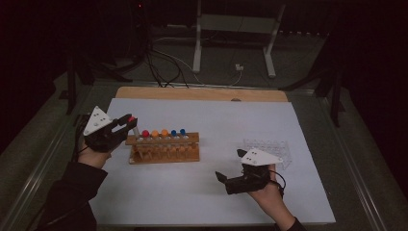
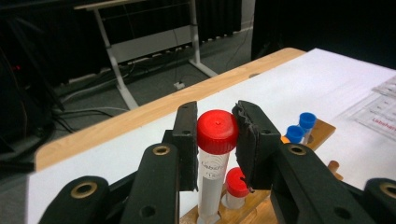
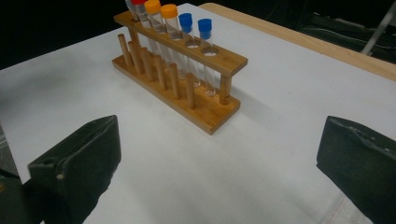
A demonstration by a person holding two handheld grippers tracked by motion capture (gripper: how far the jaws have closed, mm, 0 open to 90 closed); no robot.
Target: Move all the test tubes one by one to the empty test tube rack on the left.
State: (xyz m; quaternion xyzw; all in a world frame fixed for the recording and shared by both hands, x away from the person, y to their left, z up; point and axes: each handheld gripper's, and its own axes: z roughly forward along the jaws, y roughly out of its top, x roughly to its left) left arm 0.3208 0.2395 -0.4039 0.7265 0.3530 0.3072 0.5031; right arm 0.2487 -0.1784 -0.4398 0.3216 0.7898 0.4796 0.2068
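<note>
The left gripper [image 2: 215, 140] has its black jaws clamped on the red screw cap of a clear plastic test tube [image 2: 212, 175], which stands upright at the left end of the wooden tube rack [image 1: 163, 147], its foot seemingly at the rack's end hole. I can't tell whether the bottom is seated or only partway in. Just beside it sits a second red-capped tube [image 2: 236, 186], with orange-capped ones [image 3: 161, 21] and two blue-capped tubes [image 2: 301, 128] further along the row. To do this well, I'd keep the tube plumb and move it straight along its own axis, since any tilt would bind it in the top rail's hole or nudge the red neighbour. The grip sits high on the cap, so a slow, steady hand matters; a jerk could swing the long body. The right gripper [image 1: 231, 168] hangs with its jaws spread wide and empty over the white sheet [image 1: 211, 120], near a clear plastic rack [image 1: 269, 149]; it could steady the wooden rack if that shifts.
</note>
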